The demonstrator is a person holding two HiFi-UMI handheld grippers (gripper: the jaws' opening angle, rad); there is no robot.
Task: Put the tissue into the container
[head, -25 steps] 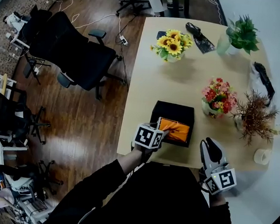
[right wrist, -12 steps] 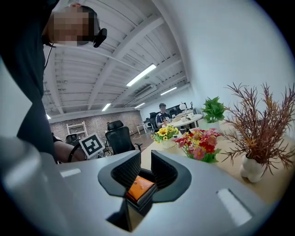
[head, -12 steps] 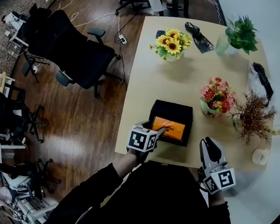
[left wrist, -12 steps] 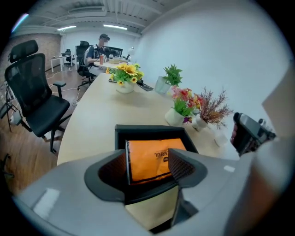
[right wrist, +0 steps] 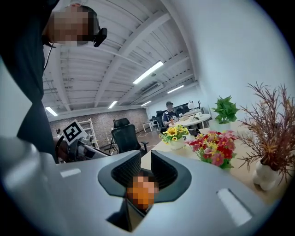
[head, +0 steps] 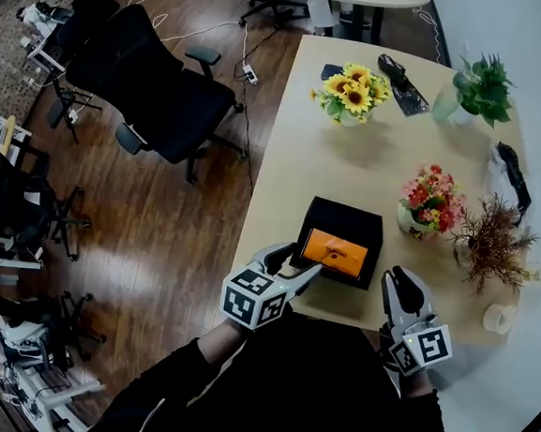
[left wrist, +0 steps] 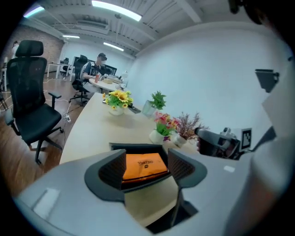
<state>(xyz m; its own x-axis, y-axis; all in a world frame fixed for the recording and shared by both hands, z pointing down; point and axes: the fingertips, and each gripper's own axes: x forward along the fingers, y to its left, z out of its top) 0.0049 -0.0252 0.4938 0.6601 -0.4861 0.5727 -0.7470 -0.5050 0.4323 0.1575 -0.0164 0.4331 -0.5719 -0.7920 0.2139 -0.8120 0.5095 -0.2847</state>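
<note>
Head view, far left: a black office chair (head: 155, 87) on the wood floor, well apart from the table (head: 351, 161). My left gripper (head: 292, 265) sits at the table's near edge, just beside the black container (head: 344, 216). Its jaws stand wide, with nothing pressed between the pads. Only the left gripper view shows that plainly. There the orange tissue pack (left wrist: 144, 166) appears through the gap, beyond the tips, lying flat inside the container. From the head view I get what that view lacks: the pack lies toward the container's near side. Sunflowers (head: 351, 86) stand at the far end. Right of the container, apart from it, are a red flower pot (head: 430, 198) and a dried plant (head: 489, 241). My right gripper (head: 402, 286) is at the near edge, right of the container and not touching it. Its jaws are narrow, nearly together, and I see nothing gripped. A blur patch covers the gap in the right gripper view. That view also shows a person (right wrist: 169, 110) seated at a far table.
</note>
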